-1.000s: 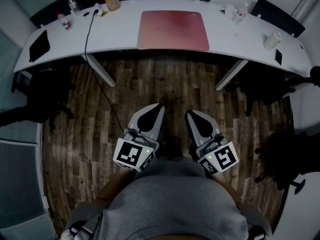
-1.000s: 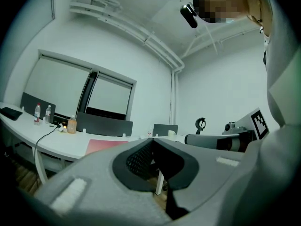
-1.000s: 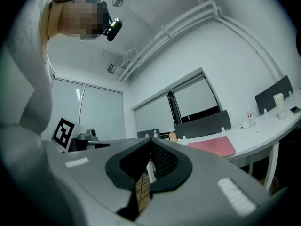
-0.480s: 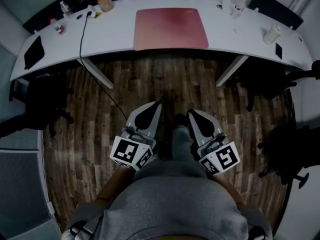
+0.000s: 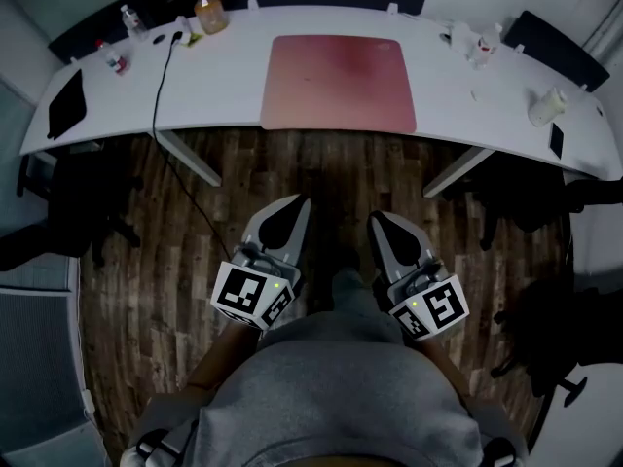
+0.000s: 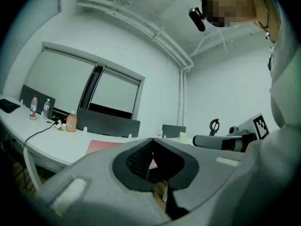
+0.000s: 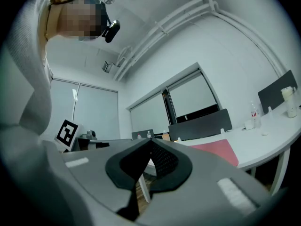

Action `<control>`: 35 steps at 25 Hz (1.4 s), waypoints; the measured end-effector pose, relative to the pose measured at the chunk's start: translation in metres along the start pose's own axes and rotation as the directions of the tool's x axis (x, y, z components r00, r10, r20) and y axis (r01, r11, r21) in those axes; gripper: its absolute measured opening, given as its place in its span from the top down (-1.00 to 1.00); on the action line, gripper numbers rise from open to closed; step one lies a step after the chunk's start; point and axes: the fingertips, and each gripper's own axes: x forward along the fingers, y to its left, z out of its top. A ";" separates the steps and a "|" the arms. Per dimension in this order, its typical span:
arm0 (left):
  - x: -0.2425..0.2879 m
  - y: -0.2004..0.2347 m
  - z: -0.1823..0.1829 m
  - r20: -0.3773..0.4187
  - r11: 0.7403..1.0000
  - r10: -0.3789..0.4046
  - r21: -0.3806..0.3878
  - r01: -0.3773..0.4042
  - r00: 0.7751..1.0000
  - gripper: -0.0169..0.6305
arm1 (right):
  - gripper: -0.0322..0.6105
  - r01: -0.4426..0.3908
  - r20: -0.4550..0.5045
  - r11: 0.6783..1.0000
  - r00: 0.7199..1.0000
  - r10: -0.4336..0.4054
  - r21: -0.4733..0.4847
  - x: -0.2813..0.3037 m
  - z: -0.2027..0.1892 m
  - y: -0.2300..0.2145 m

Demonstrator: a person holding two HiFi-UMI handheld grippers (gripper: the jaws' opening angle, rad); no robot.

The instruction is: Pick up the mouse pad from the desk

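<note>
A large pink-red mouse pad (image 5: 338, 83) lies flat in the middle of the long white desk (image 5: 224, 76); it also shows as a red strip in the left gripper view (image 6: 104, 146) and in the right gripper view (image 7: 216, 150). Both grippers hang well short of the desk, above the wooden floor, held close to the person's body. The left gripper (image 5: 300, 202) is shut and empty, its tips meeting (image 6: 151, 140). The right gripper (image 5: 376, 219) is likewise shut with nothing in it (image 7: 151, 140).
On the desk's left end stand an amber bottle (image 5: 208, 12), small water bottles (image 5: 129, 19), a black tablet (image 5: 66, 103) and a black cable (image 5: 159, 76) that runs down to the floor. White cups and a phone (image 5: 557, 141) sit at the right end. Dark chairs (image 5: 545, 202) flank the desk.
The desk and mouse pad have grown larger and lie lower in the head view as the person moved toward them. Both grippers stay shut and side by side.
</note>
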 end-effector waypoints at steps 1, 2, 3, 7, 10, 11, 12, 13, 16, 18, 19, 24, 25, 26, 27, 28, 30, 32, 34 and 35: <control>0.011 0.004 0.002 -0.001 1.000 0.004 0.007 -0.003 1.000 0.95 | 0.89 -0.003 0.003 1.000 1.000 0.003 -0.001 0.008 0.003 -0.010; 0.021 0.008 0.005 -0.002 1.000 0.006 0.012 -0.006 1.000 0.95 | 0.89 -0.002 0.005 1.000 1.000 0.002 -0.002 0.015 0.007 -0.020; 0.031 0.012 0.008 -0.001 1.000 0.008 0.015 -0.008 1.000 0.95 | 0.89 0.000 0.007 1.000 1.000 0.000 -0.001 0.022 0.011 -0.030; 0.072 0.025 0.018 0.012 1.000 0.015 0.019 -0.015 1.000 0.95 | 0.89 -0.004 0.007 1.000 1.000 0.004 0.000 0.046 0.022 -0.066; 0.099 0.031 0.024 0.023 1.000 0.015 0.020 -0.015 1.000 0.95 | 0.89 -0.009 0.003 1.000 1.000 0.009 0.004 0.059 0.027 -0.091; 0.107 0.033 0.026 0.027 1.000 0.016 0.021 -0.017 1.000 0.95 | 0.89 -0.011 0.004 1.000 1.000 0.011 0.004 0.063 0.029 -0.098; 0.114 0.035 0.028 0.031 1.000 0.019 0.022 -0.020 0.999 0.95 | 0.89 -0.016 0.006 1.000 1.000 0.016 0.001 0.068 0.032 -0.105; 0.121 0.037 0.029 0.033 0.999 0.024 0.022 -0.025 0.999 0.95 | 0.89 -0.022 0.009 1.000 1.000 0.022 -0.005 0.072 0.034 -0.111; 0.140 0.044 0.030 0.027 0.999 0.040 0.027 -0.041 0.999 0.95 | 0.89 -0.038 0.015 0.999 0.999 0.038 -0.011 0.083 0.039 -0.130; 0.151 0.048 0.030 0.025 0.998 0.048 0.041 -0.050 0.999 0.95 | 0.89 -0.047 0.012 0.999 0.999 0.048 -0.012 0.089 0.042 -0.141; 0.156 0.051 0.030 0.026 0.997 0.054 0.050 -0.055 0.998 0.95 | 0.89 -0.054 0.006 0.998 0.999 0.054 -0.015 0.093 0.042 -0.146; 0.173 0.066 0.025 0.011 0.996 0.057 0.072 -0.058 0.998 0.95 | 0.89 -0.052 -0.020 0.999 0.998 0.052 0.000 0.112 0.032 -0.165; 0.174 0.067 0.024 0.006 0.996 0.049 0.070 -0.049 0.999 0.95 | 0.89 -0.049 -0.025 0.999 0.998 0.050 0.003 0.114 0.030 -0.166; 0.175 0.070 0.024 0.002 0.997 0.042 0.069 -0.042 0.999 0.95 | 0.89 -0.047 -0.029 0.999 0.998 0.047 0.004 0.117 0.029 -0.166; 0.176 0.074 0.024 -0.002 0.997 0.038 0.070 -0.038 0.999 0.95 | 0.89 -0.045 -0.033 0.999 0.998 0.045 0.002 0.120 0.028 -0.167; 0.178 0.078 0.024 -0.006 0.997 0.037 0.074 -0.036 0.999 0.95 | 0.89 -0.043 -0.039 0.999 0.998 0.043 0.000 0.124 0.028 -0.169; 0.183 0.086 0.025 -0.017 0.996 0.028 0.083 -0.026 0.999 0.95 | 0.89 -0.042 -0.047 0.999 0.998 0.042 0.003 0.131 0.029 -0.169; 0.186 0.090 0.023 -0.038 0.995 0.004 0.096 0.000 0.999 0.95 | 0.89 -0.051 -0.052 0.999 0.997 0.050 -0.008 0.137 0.030 -0.167; 0.190 0.095 0.015 -0.082 0.991 -0.022 0.132 0.032 0.996 0.95 | 0.89 -0.065 -0.068 0.995 0.996 0.060 -0.074 0.140 0.023 -0.172; 0.191 0.098 0.008 -0.110 0.986 -0.032 0.158 0.049 0.993 0.95 | 0.89 -0.079 -0.091 0.989 0.994 0.068 -0.123 0.143 0.015 -0.174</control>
